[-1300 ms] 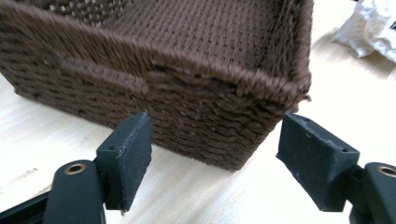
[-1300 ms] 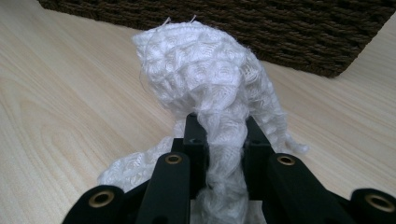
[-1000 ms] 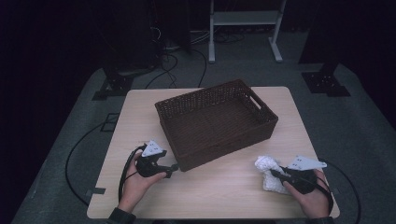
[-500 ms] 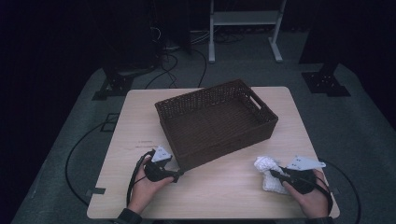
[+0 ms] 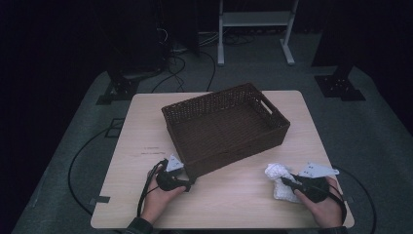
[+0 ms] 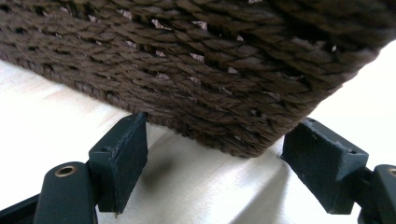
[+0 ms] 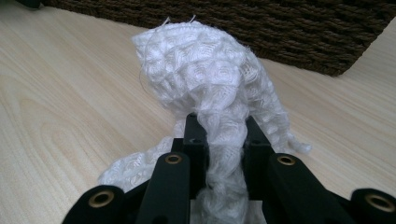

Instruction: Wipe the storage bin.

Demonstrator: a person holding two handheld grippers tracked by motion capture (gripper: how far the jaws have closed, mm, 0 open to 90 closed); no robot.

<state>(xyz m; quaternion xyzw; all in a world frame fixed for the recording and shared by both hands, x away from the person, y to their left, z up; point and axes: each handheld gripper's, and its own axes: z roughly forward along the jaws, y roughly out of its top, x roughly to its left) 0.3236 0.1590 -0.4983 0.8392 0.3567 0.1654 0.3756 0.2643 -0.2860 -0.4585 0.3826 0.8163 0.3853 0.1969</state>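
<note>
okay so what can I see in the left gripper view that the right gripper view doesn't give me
Left gripper view alone: the open left gripper, its jaws standing either side of the near corner of the wicker basket, apparently not pressing it.

Right gripper view alone: the right gripper shut on a bunched white cloth.

Both: the basket's dark woven wall and the light wooden table.

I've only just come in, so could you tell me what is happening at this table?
A person works with two handheld grippers. The right gripper is shut on a white knitted cloth that lies on the table, in front of a dark wicker basket. The left gripper is open, with its jaws on either side of the basket's near corner.
</note>
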